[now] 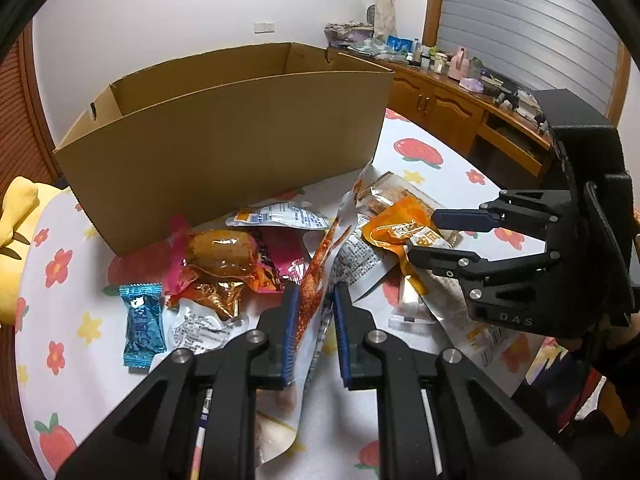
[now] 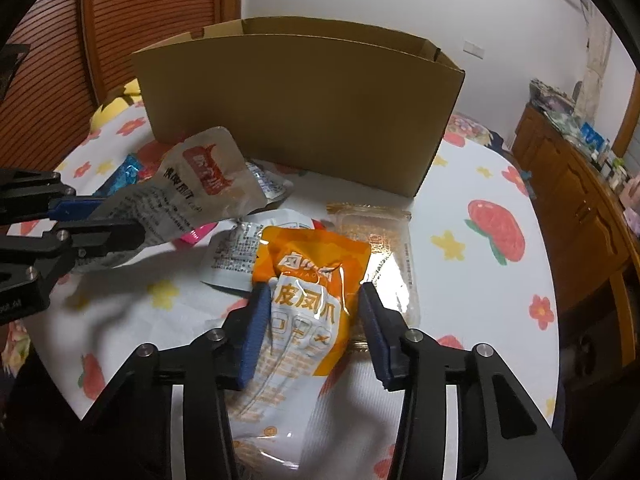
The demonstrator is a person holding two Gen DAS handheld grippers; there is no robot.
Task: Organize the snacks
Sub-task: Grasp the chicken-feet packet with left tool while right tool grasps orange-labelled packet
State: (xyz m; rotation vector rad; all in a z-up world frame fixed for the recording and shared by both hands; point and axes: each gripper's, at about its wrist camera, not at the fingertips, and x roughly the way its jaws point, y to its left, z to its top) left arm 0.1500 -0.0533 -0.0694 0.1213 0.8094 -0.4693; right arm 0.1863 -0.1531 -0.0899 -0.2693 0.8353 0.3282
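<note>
Left gripper (image 1: pixel 314 332) fingers pinched a white pouch (image 2: pixel 192 196), lifted clear of the bench (image 2: pixel 460 280). Right gripper (image 2: pixel 312 328) fingers stood wide astride an orange pouch (image 2: pixel 316 280) lying on the pile. Pick-up step, apparently; next the box (image 2: pixel 304 112) beyond should receive the white pouch, while the right fingers need closing.

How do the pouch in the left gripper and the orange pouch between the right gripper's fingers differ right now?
The grey pouch is pinched by the left gripper and lifted off the table; the orange pouch lies flat on other packets. The left gripper is shut on its pouch; the right gripper straddles the orange pouch, open. Grey has a red logo; orange has an orange top. Both are sealed snack pouches.
</note>
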